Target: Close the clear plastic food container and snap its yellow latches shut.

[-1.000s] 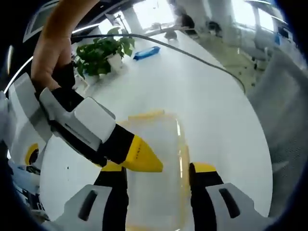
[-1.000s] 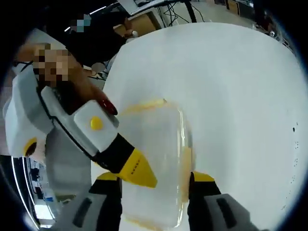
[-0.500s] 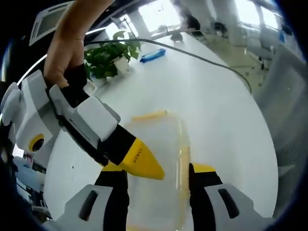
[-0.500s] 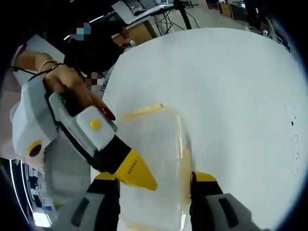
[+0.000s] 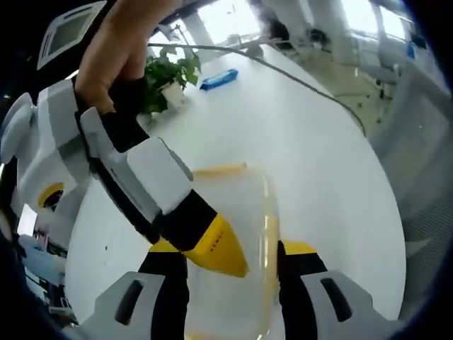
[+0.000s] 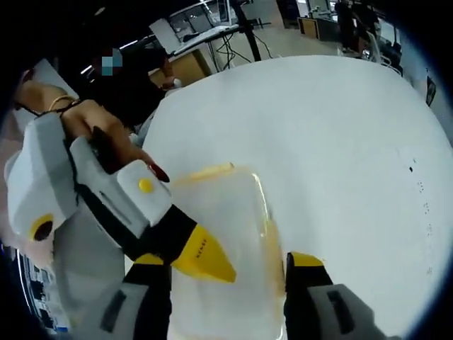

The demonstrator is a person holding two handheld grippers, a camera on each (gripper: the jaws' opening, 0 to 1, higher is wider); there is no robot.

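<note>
Your left tool [image 5: 230,258] and right tool [image 6: 230,269], both spread apart, straddle the clear rectangular plastic food container [image 6: 223,234] on the white counter [image 6: 340,142].

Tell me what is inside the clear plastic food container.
Through the clear plastic food container only the white table shows; it looks empty. The other gripper's yellow tip covers its near left part, so that part stays unknown.

One clear container [image 5: 233,234] with two yellow latches showing (others may be hidden), one potted plant [image 5: 166,74], one blue object [image 5: 218,78], one cable [image 5: 311,88], two grippers, on one counter [image 5: 318,163].
</note>
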